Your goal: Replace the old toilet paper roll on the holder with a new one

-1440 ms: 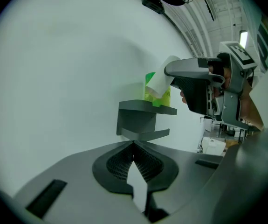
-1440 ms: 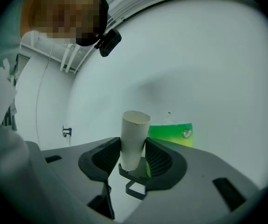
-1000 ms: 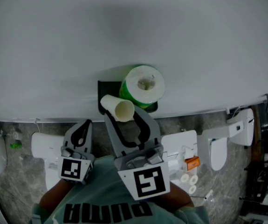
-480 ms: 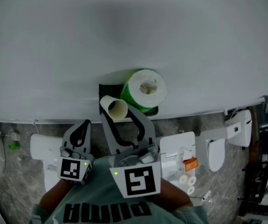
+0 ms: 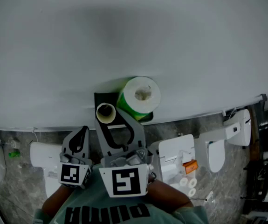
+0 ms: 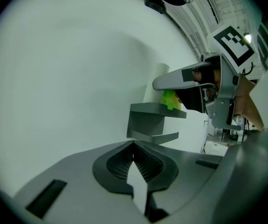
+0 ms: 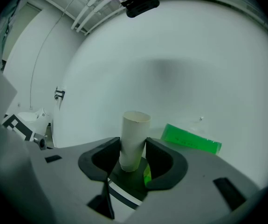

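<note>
An empty cardboard tube [image 5: 106, 112] stands on end between the jaws of my right gripper [image 5: 115, 122], which is shut on it just in front of the dark wall holder [image 5: 99, 98]. In the right gripper view the tube [image 7: 134, 141] rises upright from the gripper [image 7: 134, 160]. A full white roll [image 5: 142, 93] with a green wrapper sits on the holder's shelf. My left gripper [image 5: 83, 130] hangs lower left, shut and empty; in its own view the gripper [image 6: 134, 143] faces the holder [image 6: 154, 120] and the green wrapper [image 6: 171, 99].
A plain white wall [image 5: 134, 41] fills the upper head view. Below it, on the marbled floor, stand white toilet fixtures [image 5: 227, 134], a white box [image 5: 178, 153] with an orange item [image 5: 192, 164] and small white rolls [image 5: 188, 183]. Another white fixture [image 5: 43, 148] lies at lower left.
My right gripper has shifted left and slightly down with the tube and rolled, so the tube's open end now faces up. The left gripper has not moved.
</note>
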{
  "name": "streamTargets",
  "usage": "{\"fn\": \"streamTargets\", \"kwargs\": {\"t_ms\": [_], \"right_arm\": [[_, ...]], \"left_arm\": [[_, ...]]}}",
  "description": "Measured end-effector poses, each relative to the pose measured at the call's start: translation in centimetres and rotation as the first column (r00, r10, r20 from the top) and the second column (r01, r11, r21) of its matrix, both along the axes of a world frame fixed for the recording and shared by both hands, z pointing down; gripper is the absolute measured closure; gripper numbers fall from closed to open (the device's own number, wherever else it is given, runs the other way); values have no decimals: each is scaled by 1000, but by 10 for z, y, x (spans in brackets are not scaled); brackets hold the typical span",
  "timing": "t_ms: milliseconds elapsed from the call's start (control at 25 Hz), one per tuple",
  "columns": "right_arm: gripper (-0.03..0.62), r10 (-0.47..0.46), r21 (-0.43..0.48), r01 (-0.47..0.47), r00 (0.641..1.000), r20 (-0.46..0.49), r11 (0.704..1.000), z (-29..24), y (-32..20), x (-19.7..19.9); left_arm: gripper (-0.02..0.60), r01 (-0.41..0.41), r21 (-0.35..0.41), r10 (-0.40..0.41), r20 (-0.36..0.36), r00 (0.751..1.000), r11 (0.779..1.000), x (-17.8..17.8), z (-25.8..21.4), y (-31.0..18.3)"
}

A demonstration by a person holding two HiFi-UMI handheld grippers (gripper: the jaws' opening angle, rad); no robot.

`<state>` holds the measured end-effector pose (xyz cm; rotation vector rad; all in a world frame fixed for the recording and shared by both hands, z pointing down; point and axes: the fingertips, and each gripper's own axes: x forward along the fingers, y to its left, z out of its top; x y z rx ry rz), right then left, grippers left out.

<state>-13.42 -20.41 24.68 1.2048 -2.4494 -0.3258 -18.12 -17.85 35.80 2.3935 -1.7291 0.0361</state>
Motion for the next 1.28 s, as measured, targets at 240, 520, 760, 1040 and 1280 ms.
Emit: {"fn": "streamTargets", "kwargs": {"t_ms": [240,520,760,1040,1280], "right_arm": [[419,1,-2,-1,1000,-3,1000,1,-1,-4],[419,3,-7,-3,1000,25,1000,-2,1,0],[419,9,-3,-9,998,59,1000,-8,8,8],[419,28,-32,-24,991,130,999,-6,18,34],[418,66,-63,-54,974,216,997,-4,24,55]], "left_arm": [[577,6,-8,-6,-16,1000,1000,2,-1,-2],[577,-25,-6,25,32,999,1000,6,5,1],[577,-33,-20,34,34,999,999,12,4,0],[577,-32,-62,34,41,999,998,25,5,-3],[577,-74,-43,76,53,996,996,42,6,-2]]}}
